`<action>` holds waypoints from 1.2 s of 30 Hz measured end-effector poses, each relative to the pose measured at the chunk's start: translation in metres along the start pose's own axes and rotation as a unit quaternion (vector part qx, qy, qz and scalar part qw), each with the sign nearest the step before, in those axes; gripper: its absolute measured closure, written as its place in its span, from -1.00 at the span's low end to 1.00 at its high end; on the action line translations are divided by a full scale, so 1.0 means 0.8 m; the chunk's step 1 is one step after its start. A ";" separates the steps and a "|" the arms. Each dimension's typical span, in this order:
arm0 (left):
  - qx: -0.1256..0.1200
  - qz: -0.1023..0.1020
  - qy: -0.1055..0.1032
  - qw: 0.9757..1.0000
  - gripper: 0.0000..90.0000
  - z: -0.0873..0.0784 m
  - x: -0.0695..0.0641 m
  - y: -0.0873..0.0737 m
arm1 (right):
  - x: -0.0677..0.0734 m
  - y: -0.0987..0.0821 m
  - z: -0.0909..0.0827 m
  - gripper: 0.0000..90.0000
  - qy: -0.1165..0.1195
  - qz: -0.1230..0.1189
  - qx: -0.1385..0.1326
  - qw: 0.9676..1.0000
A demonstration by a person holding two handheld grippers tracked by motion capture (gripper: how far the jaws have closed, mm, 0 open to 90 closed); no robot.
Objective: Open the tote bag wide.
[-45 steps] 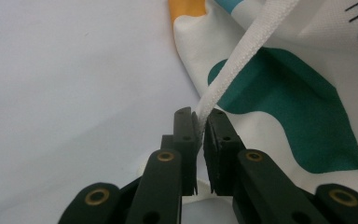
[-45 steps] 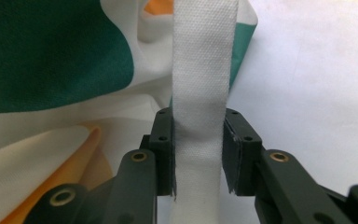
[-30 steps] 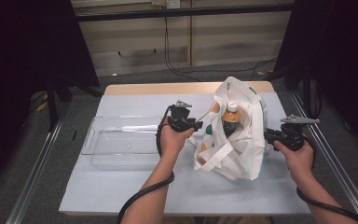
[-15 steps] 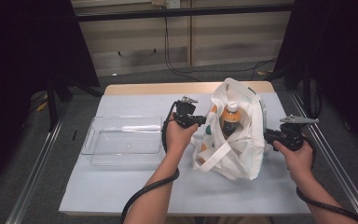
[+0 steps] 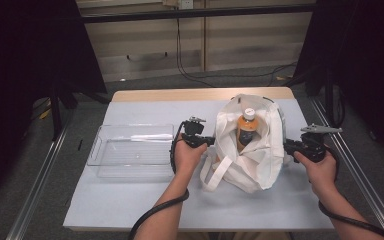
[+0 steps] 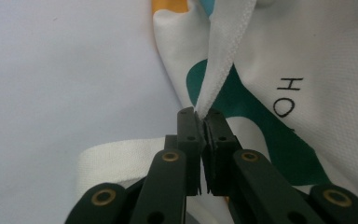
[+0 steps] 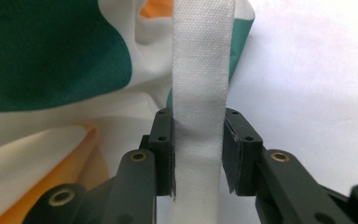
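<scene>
A white tote bag (image 5: 250,165) with green and orange print stands on the table, an orange bottle (image 5: 246,129) with a white cap upright inside it. My left gripper (image 5: 211,141) is at the bag's left edge. In the left gripper view its jaws (image 6: 202,114) have just been closing and now pinch the edge of a white strap (image 6: 223,51). At the bag's right side my right gripper (image 5: 287,146) holds the other strap (image 7: 200,70). That strap runs flat between the two pads of the right gripper (image 7: 198,116), touching both.
A clear plastic tray (image 5: 96,150) lies on the left half of the pale grey table cover (image 5: 130,205). A loose loop of strap (image 5: 215,172) hangs at the bag's front left. Metal rails run along both table sides.
My left gripper has shifted slightly right, then sunk a little at the bag's left edge, onto the strap. The right hand and the bag have kept still.
</scene>
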State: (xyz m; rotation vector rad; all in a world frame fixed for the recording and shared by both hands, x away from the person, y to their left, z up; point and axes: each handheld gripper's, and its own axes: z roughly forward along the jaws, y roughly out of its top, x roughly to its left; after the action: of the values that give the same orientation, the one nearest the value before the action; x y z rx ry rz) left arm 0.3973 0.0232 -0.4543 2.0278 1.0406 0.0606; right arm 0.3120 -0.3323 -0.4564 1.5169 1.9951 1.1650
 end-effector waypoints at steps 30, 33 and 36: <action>-0.007 0.004 -0.005 1.000 0.94 -0.006 -0.001 0.004 | 0.003 0.043 -0.010 0.77 -0.008 0.013 -0.031 0.999; -0.008 0.001 -0.005 1.000 0.94 -0.007 0.000 0.003 | 0.000 0.037 -0.007 0.78 -0.007 0.018 -0.026 0.999; -0.010 -0.002 -0.004 1.000 0.94 -0.006 0.000 0.003 | -0.003 0.028 -0.003 0.78 -0.007 0.026 -0.019 0.999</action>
State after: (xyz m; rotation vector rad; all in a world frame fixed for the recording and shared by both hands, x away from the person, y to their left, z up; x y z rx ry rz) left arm 0.3965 0.0258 -0.4495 2.0063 1.0338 0.0606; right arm 0.3248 -0.3342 -0.4377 1.5635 1.9229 1.2025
